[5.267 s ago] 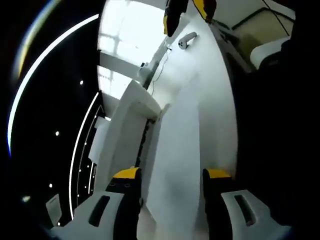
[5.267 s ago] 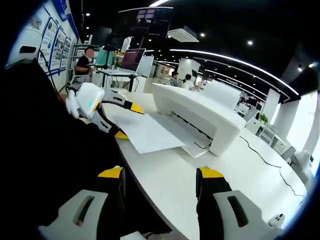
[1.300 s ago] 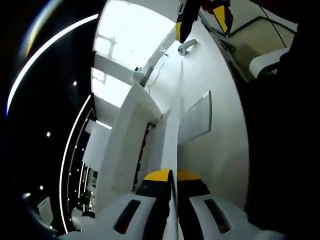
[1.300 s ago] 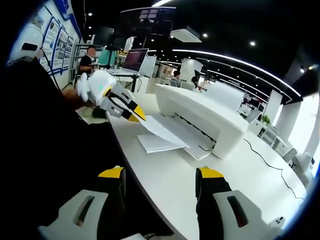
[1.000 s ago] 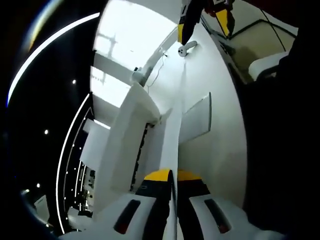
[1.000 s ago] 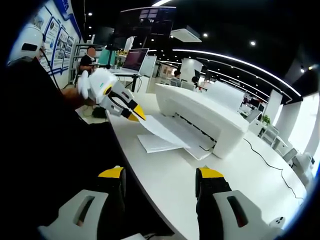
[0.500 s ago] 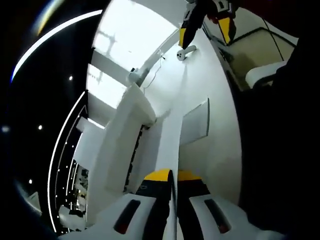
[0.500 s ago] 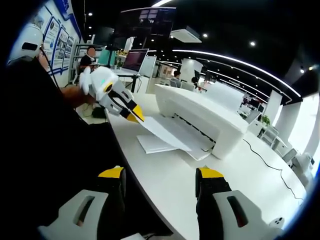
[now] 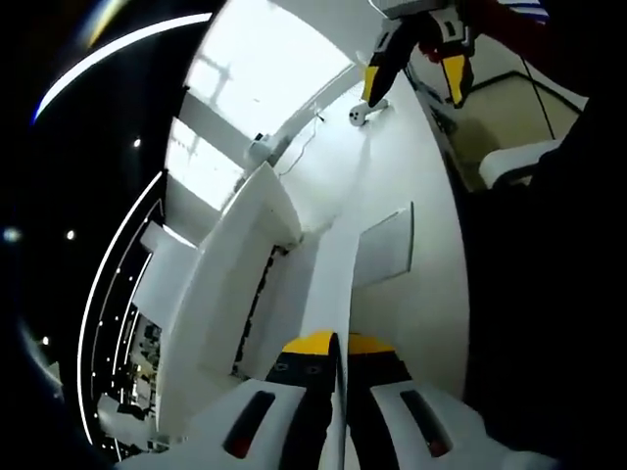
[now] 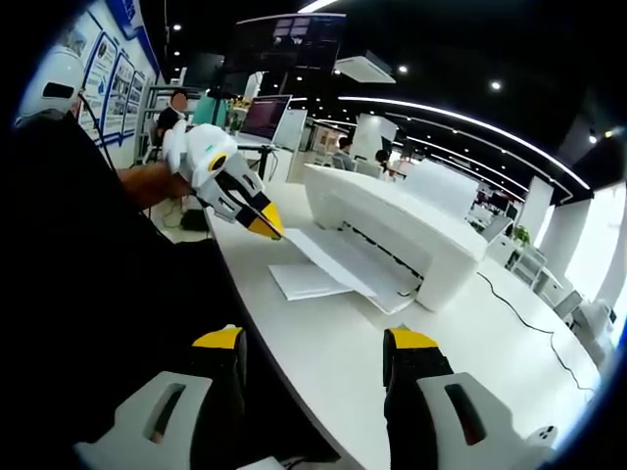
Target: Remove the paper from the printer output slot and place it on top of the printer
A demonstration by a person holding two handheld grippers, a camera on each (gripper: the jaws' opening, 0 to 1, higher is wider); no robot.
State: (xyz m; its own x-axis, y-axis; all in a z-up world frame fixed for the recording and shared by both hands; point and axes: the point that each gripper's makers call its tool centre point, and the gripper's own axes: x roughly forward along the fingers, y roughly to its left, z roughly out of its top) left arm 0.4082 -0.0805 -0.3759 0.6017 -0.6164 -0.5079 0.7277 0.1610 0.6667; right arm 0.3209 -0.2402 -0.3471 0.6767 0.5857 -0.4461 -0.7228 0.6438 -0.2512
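Flatly, left tongs (image 9: 338,343) clench a thin white paper (image 10: 328,257); right tongs (image 10: 312,343) gape, yellow-tipped.

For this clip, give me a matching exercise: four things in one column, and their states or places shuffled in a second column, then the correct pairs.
Things:
1. left gripper with yellow tips
2. right gripper with yellow tips
3. white paper sheet being held
4. second white sheet

States or places:
A. lying flat on the white table
B. open, holding nothing
C. shut on a sheet's edge
D. raised at one end, other end by the white printer

Pairs: 1-C, 2-B, 3-D, 4-A
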